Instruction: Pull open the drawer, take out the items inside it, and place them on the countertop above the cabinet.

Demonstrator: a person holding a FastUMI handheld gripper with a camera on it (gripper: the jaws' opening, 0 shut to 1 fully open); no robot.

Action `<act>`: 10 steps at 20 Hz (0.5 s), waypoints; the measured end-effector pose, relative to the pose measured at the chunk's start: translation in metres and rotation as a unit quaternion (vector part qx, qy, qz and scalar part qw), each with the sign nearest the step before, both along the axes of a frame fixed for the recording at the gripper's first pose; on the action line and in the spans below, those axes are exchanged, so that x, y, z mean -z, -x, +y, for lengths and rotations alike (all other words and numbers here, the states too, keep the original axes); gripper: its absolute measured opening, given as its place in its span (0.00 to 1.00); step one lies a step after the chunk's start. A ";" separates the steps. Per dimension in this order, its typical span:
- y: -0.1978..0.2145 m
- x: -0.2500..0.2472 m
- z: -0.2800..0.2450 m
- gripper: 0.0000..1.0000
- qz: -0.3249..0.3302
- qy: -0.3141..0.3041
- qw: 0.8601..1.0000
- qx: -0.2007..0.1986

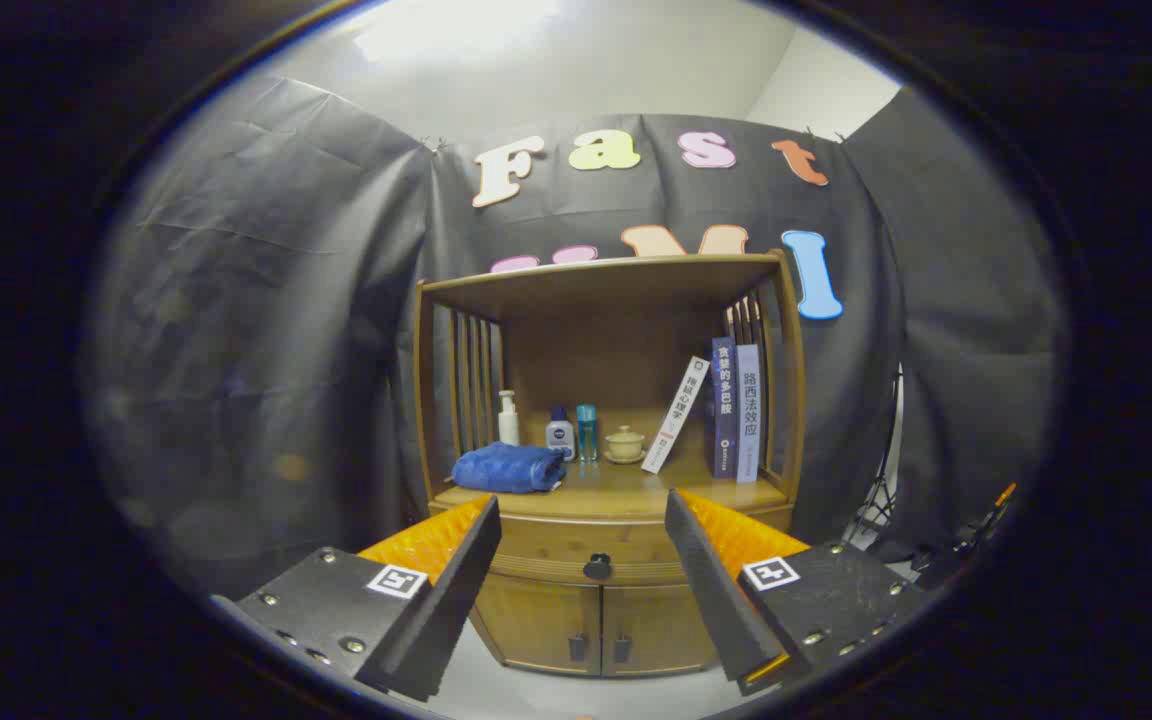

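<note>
Gripper (pixel 583 520) spread wide, holding nothing, before the wooden cabinet (pixel 604 470).

The closed drawer (pixel 591 545) lies at twelve o'clock just beyond the fingertips, framed between them; its dark knob (pixel 597 567) faces the gripper, its long axis running three to nine o'clock. Above it, on the countertop (pixel 626 490), a folded blue towel (pixel 509 468) sits at eleven o'clock, bottles (pixel 560 432) and a small lidded cup (pixel 624 444) at twelve, books (pixel 733 410) at one.

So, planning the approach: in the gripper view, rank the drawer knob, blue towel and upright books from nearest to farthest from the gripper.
Gripper open.
1. Drawer knob, between the fingers, just ahead.
2. Blue towel, on the countertop, left.
3. Upright books, deeper, right.
</note>
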State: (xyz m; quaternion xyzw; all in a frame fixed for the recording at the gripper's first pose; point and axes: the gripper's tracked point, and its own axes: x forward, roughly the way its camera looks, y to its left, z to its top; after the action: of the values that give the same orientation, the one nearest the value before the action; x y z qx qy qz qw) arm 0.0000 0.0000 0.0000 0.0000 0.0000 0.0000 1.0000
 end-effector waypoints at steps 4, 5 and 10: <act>0.000 0.001 -0.002 0.99 -0.003 -0.005 1.000 0.005; -0.001 0.001 -0.006 0.99 -0.006 -0.007 1.000 0.012; -0.014 0.024 -0.018 0.99 0.011 -0.004 0.999 0.037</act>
State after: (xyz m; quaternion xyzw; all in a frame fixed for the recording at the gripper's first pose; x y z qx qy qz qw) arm 0.0144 -0.0179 -0.0239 0.0039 0.0111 -0.0368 0.9993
